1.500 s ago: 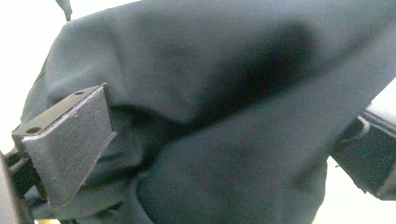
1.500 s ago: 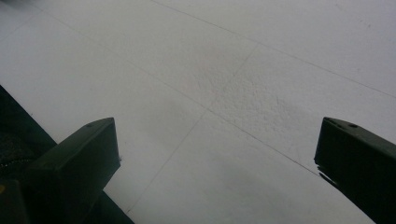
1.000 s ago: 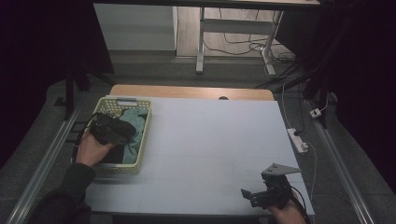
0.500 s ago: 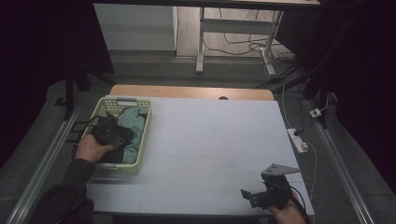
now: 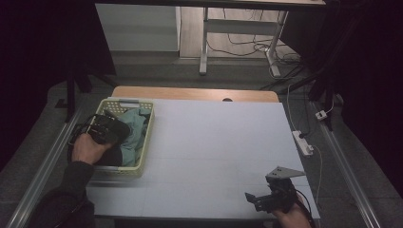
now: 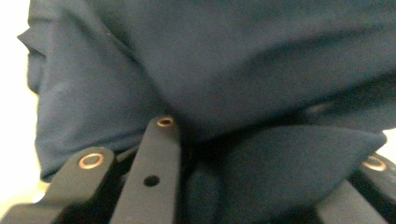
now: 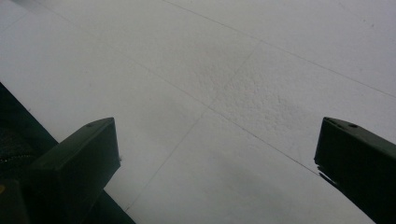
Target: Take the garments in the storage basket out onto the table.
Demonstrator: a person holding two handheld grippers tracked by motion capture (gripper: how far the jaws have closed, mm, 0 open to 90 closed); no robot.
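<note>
A pale yellow basket [image 5: 119,172] sits at the table's left with teal cloth [image 5: 139,129] and a dark blue cloth [image 6: 224,70] in it. My left gripper [image 5: 107,130] reaches down into the basket from a hand at its near left. Its jaws have just been closing, and the dark blue cloth is bunched between them in the left gripper view [image 6: 266,144]. My right gripper [image 5: 254,199] rests low at the table's front right. Its jaws stand wide apart over the bare white table [image 7: 217,144], with nothing between them.
The white table top [image 5: 218,142] stretches between basket and right gripper. A wooden edge [image 5: 195,93] runs along its back. A white power strip [image 5: 302,142] lies on the floor off the right side. Metal rails flank the table; desk legs [image 5: 203,42] stand behind.
The left gripper has shifted slightly left inside the basket and closed on the dark cloth. The right gripper has stayed in place.
</note>
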